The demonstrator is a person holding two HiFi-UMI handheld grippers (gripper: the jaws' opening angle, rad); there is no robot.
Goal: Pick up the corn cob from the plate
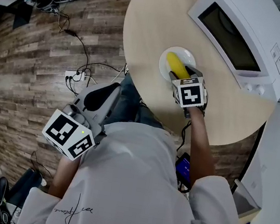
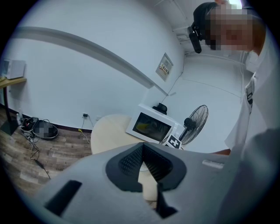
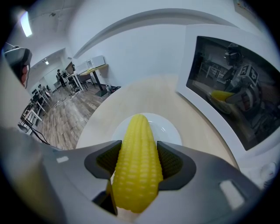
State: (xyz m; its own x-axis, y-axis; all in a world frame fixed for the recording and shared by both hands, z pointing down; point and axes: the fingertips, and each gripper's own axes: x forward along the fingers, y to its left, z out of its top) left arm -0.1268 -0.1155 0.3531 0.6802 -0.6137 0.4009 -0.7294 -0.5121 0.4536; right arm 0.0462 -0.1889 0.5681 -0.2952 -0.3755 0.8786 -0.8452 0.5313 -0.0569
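Observation:
A yellow corn cob (image 3: 136, 164) sits between the two dark pads of my right gripper (image 3: 138, 162), which is shut on it. Its tip points out over the small white plate (image 3: 168, 127) on the round table. From the head view the corn cob (image 1: 177, 65) lies above the plate (image 1: 165, 59), with the right gripper (image 1: 183, 76) just behind it. My left gripper (image 1: 96, 108) hangs off the table by the person's left side; in its own view the left gripper (image 2: 142, 166) has its pads touching, with nothing held.
A white microwave (image 1: 245, 37) stands on the round beige table (image 1: 149, 20) just behind the plate. A standing fan (image 2: 195, 123) is beyond the table. Cables and a power strip (image 1: 75, 76) lie on the wooden floor at the left.

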